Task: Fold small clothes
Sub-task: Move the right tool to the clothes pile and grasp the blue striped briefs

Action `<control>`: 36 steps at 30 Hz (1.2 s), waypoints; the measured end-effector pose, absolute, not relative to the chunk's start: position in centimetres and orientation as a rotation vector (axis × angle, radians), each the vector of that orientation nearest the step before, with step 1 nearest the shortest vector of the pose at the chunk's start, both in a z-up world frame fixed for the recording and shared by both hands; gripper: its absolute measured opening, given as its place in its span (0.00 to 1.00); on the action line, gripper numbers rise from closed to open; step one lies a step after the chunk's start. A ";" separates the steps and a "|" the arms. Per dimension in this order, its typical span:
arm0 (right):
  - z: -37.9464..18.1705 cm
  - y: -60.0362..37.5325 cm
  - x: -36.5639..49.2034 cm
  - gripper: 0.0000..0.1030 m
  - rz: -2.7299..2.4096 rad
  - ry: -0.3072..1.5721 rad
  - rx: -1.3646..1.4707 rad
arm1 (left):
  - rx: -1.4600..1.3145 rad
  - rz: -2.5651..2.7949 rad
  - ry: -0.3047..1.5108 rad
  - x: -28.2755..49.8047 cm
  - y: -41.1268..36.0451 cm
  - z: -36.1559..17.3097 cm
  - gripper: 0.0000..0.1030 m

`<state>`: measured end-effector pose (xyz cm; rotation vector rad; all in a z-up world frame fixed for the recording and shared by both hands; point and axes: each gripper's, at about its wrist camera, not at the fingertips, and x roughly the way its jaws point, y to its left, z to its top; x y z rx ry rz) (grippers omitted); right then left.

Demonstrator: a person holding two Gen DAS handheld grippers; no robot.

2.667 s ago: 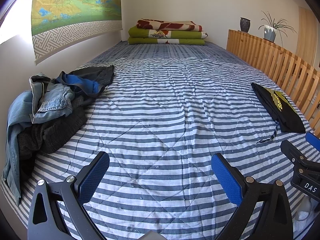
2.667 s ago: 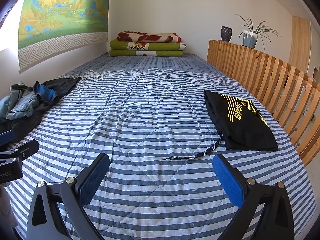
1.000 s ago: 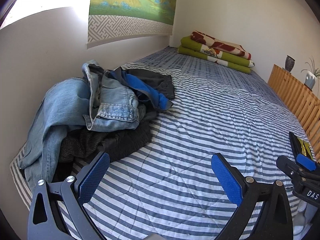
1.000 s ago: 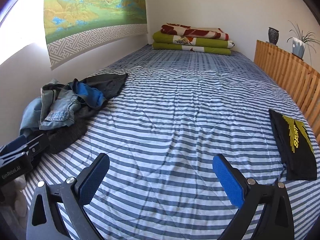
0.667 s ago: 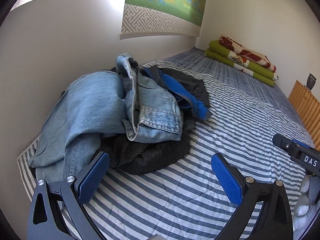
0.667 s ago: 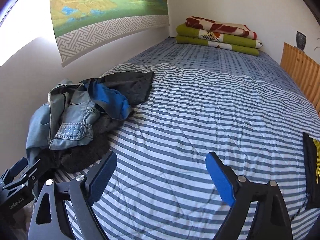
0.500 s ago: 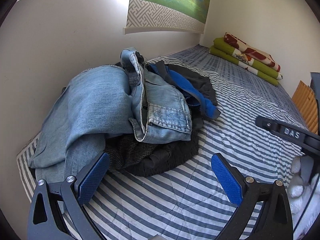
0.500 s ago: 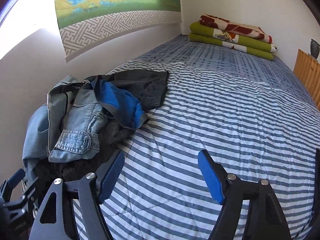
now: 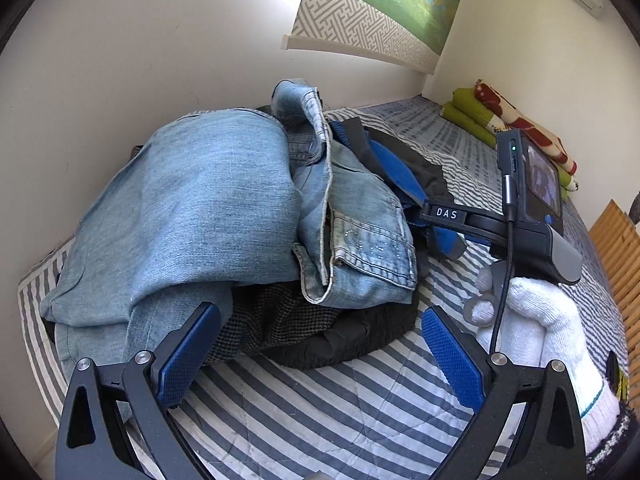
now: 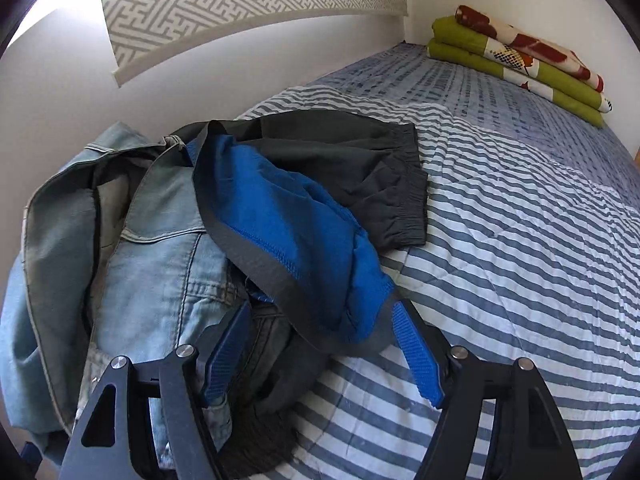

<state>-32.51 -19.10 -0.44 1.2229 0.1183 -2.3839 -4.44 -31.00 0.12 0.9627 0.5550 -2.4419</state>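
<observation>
I am at the pick-up step: one garment has to come out of the pile (image 9: 248,240) before any folding starts. The pile sits at the left of both views, against the wall, on the striped bed (image 10: 520,264). Pale jeans (image 9: 208,208) lie on top, with dark knit cloth under them and blue shorts (image 10: 296,240) with a dark band draped on the side toward the open bed.

My right claw (image 10: 320,356) is at the lower centre of its view, pitched steeply down. Its pads (image 10: 416,356) stand either side of the lowest fold of the shorts. The jaws are partly closed, roughly two thirds of their spread. The cloth lies between them, but I cannot see the pads pressing on it, so I judge nothing is held yet.

My left claw (image 9: 320,356) is at the bottom of its view, fully spread and empty. It is tilted down over the near edge of the pile, above the dark knit, and touches nothing.

In the left view the gloved right hand (image 9: 532,320) grips its tool at the right edge, beside the pile.

The next move, as I judge it, calls for closing the right claw on the banded hem alone, then drawing the shorts clear toward the open stripes. The risk is snagging the denim beneath, so the left claw may need to hold the jeans down.
</observation>
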 end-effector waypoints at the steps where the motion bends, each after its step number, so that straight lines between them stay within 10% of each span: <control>1: -0.9 -19.4 -33.0 0.67 -2.380 0.114 1.235 | 0.959 -2.438 0.557 -4.4 -31.2 0.1 0.99; 4: -2.4 -20.2 -33.8 0.63 -2.372 0.111 1.281 | 0.953 -2.432 0.556 -4.3 -31.4 0.1 0.99; 7: -3.4 -20.8 -34.2 0.07 -2.351 0.156 1.336 | 0.960 -2.429 0.567 -4.4 -31.5 0.0 0.99; 8: -3.6 -20.8 -34.2 0.03 -2.334 0.152 1.353 | 0.961 -2.430 0.571 -4.3 -31.4 0.0 0.99; 36: 4.1 2.4 -8.4 0.01 -2.273 0.403 1.252 | 1.014 -2.545 0.555 -2.8 -26.2 1.7 0.95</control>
